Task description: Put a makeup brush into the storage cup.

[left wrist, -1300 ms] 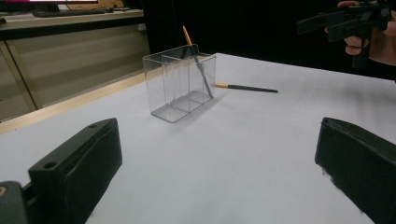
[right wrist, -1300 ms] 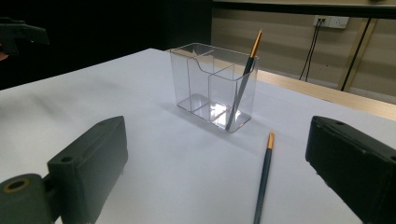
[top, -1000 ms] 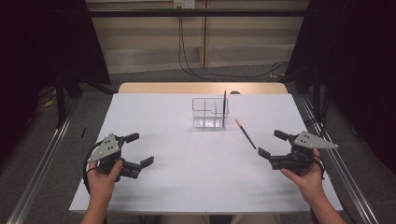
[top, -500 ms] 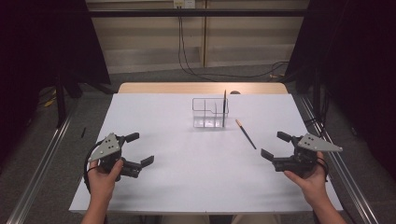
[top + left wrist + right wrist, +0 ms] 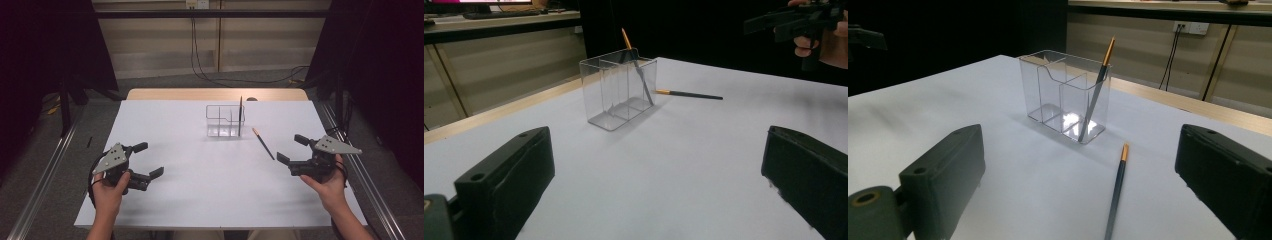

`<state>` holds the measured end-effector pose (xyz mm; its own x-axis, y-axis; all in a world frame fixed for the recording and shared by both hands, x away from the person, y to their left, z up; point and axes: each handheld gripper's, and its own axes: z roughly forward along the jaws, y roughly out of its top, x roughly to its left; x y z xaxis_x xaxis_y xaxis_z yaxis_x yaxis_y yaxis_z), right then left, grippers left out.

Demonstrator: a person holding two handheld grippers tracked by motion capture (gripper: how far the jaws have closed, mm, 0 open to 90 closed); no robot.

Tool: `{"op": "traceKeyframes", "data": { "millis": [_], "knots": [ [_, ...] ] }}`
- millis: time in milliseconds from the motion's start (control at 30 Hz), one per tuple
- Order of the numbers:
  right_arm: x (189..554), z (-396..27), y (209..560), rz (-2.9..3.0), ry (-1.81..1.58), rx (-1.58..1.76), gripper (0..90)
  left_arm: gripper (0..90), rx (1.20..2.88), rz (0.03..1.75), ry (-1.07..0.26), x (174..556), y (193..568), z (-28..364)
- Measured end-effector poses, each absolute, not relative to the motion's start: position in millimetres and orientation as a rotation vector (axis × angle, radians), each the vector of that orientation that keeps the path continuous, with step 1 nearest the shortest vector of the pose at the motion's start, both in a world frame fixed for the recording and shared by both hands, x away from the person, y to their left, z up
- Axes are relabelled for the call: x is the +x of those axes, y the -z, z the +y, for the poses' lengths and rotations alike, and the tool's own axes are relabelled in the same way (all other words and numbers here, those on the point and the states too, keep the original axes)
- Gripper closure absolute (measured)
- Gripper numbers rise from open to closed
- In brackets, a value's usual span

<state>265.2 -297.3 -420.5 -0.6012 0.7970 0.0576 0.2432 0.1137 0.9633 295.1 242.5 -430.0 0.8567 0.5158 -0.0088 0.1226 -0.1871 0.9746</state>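
White table [image 5: 200, 200] bears clear organizer [image 5: 222, 121] and loose pencil [image 5: 263, 143]

The high view looks forward and down from above the person's side, taking in the whole white bench [image 5: 200, 200] and the floor and wall beyond its far edge. The left gripper view sits low, just above the bench surface, looking out between the jaws of the left hand-held gripper [image 5: 659, 185] toward the clear organizer [image 5: 620, 87], which stands well off. The right gripper view rides equally low on the right hand-held gripper [image 5: 1083, 185], facing the same organizer [image 5: 1065, 95] from the opposite side and somewhat nearer. All three views share the organizer [image 5: 225, 120] and the loose pencil [image 5: 263, 143] lying beside it.
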Motion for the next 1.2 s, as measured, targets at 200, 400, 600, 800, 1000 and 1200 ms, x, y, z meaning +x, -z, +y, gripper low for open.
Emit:
{"op": "traceKeyframes", "data": {
  "millis": [200, 400, 600, 800, 1000, 1200],
  "knots": [
    [276, -289, 421, 1.93, -1.492, 1.002, 5.3, 0.6, 1.746, 0.491, -0.38, 295, 430, 243],
    [286, -282, 422, 1.932, -1.494, 1.006, 5.4, 0.6, 1.748, 0.489, -0.382, 294, 430, 244],
    [295, -277, 424, 1.923, -1.5, 1.013, 5.6, 0.6, 1.746, 0.492, -0.382, 294, 431, 246],
    [306, -272, 425, 1.928, -1.479, 1.023, 5.9, 0.6, 1.746, 0.492, -0.383, 293, 430, 246],
    [315, -270, 425, 1.924, -1.468, 1.034, 6.1, 0.6, 1.748, 0.493, -0.38, 294, 431, 245],
    [324, -267, 426, 1.927, -1.453, 1.041, 6.4, 0.6, 1.748, 0.491, -0.382, 294, 431, 246]
  ]
}}
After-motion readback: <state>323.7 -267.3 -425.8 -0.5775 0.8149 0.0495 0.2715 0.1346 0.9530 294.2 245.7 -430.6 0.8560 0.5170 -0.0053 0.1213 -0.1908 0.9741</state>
